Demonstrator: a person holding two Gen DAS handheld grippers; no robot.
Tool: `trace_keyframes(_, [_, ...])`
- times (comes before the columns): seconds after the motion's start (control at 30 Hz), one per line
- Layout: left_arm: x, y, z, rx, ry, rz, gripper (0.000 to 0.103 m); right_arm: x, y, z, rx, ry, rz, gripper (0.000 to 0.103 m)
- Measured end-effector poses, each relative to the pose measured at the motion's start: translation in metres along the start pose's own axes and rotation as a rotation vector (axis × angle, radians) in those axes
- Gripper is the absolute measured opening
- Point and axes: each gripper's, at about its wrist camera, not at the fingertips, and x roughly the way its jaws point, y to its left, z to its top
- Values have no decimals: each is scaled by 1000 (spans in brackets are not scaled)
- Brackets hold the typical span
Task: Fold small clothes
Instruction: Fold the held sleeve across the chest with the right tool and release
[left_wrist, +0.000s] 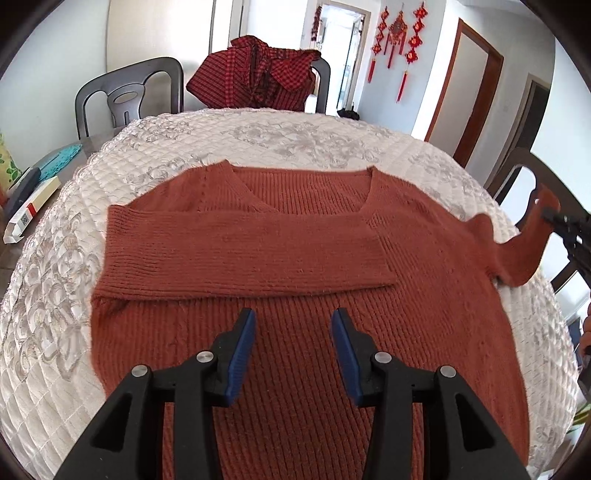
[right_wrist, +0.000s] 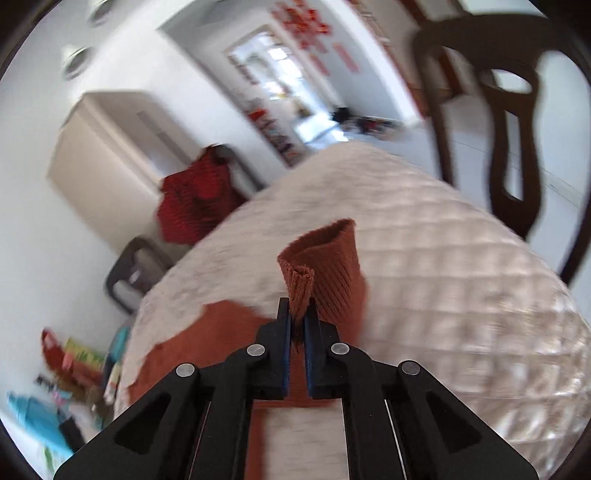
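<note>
A rust-orange knit sweater (left_wrist: 295, 332) lies flat on the quilted white table cover (left_wrist: 258, 136), neckline away from me. Its left sleeve (left_wrist: 240, 254) is folded across the chest. My left gripper (left_wrist: 293, 321) is open and empty, hovering over the sweater's lower body. My right gripper (right_wrist: 298, 314) is shut on the cuff of the right sleeve (right_wrist: 325, 258) and holds it lifted above the table. In the left wrist view this raised sleeve (left_wrist: 532, 236) and the right gripper (left_wrist: 546, 212) are at the far right edge.
A red checked garment (left_wrist: 258, 74) hangs on a chair at the far side. Dark chairs (left_wrist: 129, 96) stand around the table, one close on the right (right_wrist: 509, 122). Boxes and a teal item (left_wrist: 55, 162) lie at the table's left end.
</note>
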Motion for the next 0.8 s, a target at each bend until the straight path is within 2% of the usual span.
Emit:
trace_keyframes(0.1, [-12,9,4,-30,-29,-9,46,8,54,-10,-123,58,118,6])
trace_keyframes(0.2, [-25,20,7,-60,-64,-2,46,34,102,-40,-234,175,206,6])
trace_keyframes(0.37, [-36,39,8,-106,-78,-7,46,84,123,-95,-315,385,239,6])
trace_keyframes(0.43, [-36,42,8,-115,-73,-25,46,100,121,-112,-343,464,207,7])
trace_keyframes(0.47, [-35,42,7,-120,-68,-41,46,101,119,-117,-338,475,211,7])
trace_keyframes(0.53, [-32,39,9,-126,-55,-82,46,90,117,-117,-341,455,246,20])
trace_keyframes(0.63, [-23,24,14,-114,-30,-160,46,69,113,-113,-358,417,285,20])
trace_keyframes(0.7, [-14,11,20,-96,-17,-209,46,56,104,-112,-369,396,282,20])
trace_keyframes(0.8, [5,-8,30,-51,-2,-244,46,50,97,-111,-373,383,256,20])
